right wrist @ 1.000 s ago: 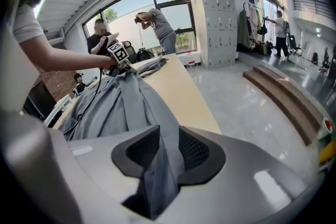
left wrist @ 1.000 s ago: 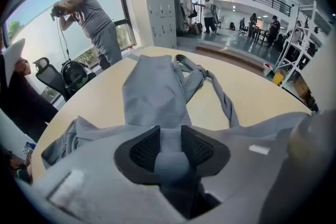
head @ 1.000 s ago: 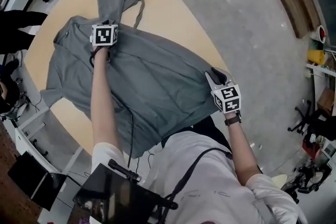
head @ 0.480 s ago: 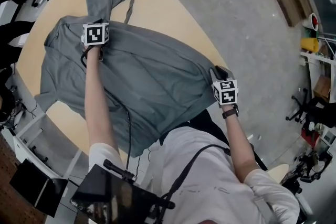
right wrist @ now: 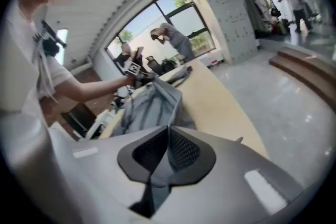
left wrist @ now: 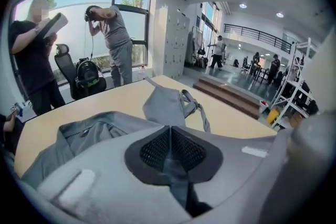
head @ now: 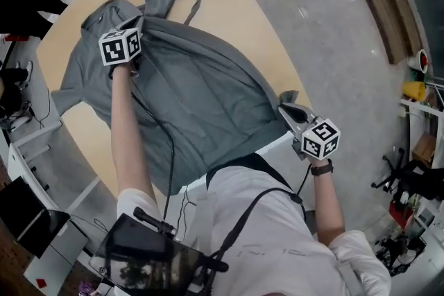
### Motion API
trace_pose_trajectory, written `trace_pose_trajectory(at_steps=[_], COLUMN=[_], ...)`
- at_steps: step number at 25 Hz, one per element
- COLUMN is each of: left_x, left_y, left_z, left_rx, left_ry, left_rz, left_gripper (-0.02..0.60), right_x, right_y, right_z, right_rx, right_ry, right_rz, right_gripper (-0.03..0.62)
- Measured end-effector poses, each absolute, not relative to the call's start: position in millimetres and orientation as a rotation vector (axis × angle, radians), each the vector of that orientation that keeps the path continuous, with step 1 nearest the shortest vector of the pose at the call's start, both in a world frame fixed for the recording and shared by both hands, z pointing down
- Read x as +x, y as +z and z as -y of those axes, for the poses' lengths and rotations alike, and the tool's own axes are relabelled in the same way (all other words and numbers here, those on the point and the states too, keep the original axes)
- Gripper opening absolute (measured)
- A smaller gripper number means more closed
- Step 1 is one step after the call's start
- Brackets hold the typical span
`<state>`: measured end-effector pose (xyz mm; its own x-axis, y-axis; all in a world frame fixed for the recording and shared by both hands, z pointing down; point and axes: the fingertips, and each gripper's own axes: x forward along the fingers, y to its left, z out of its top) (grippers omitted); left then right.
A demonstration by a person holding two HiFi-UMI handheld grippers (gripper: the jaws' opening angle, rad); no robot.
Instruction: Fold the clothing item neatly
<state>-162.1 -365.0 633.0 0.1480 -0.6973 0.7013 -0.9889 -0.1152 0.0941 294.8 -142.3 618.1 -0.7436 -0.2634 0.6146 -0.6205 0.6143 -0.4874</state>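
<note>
Grey garment (head: 201,93) lies on round table (head: 236,17); left gripper (left wrist: 169,131) and right gripper (right wrist: 168,135), jaws just closed, each pinch its fabric

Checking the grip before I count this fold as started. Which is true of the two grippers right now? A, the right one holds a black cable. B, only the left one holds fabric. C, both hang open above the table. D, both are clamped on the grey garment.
D: the left gripper and the right gripper each have jaws that have just been closing and are now pressed on a strip of the grey garment.
</note>
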Motion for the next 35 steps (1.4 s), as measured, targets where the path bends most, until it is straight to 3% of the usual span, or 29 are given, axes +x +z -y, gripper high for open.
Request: trace_pose_trajectory(at_steps=[6, 13, 17, 28, 35], left_x=[-218, -322, -341, -154, -83], left_y=[612, 636, 655, 622, 598], left_z=[319, 239, 191, 18, -77], left_rx=[1.780, 1.481, 1.301, 1.475, 1.437], left_ry=[0.473, 0.517, 0.434, 0.450, 0.384], left_rz=[1.708, 1.869, 1.926, 1.834, 1.885], left_gripper=[0.014, 0.018, 0.091, 0.098, 0.097], right_x=[224, 135, 96, 102, 91], right_y=[542, 542, 587, 622, 635], right_z=[78, -22, -60, -57, -111], right_rx=[0.155, -0.439, -0.512, -0.349, -0.316], right_ry=[1.056, 1.110, 0.995, 0.857, 0.905], right_rz=[2.605, 2.511, 2.396, 2.434, 2.396], right_gripper=[0.020, 0.020, 0.020, 0.014, 0.000])
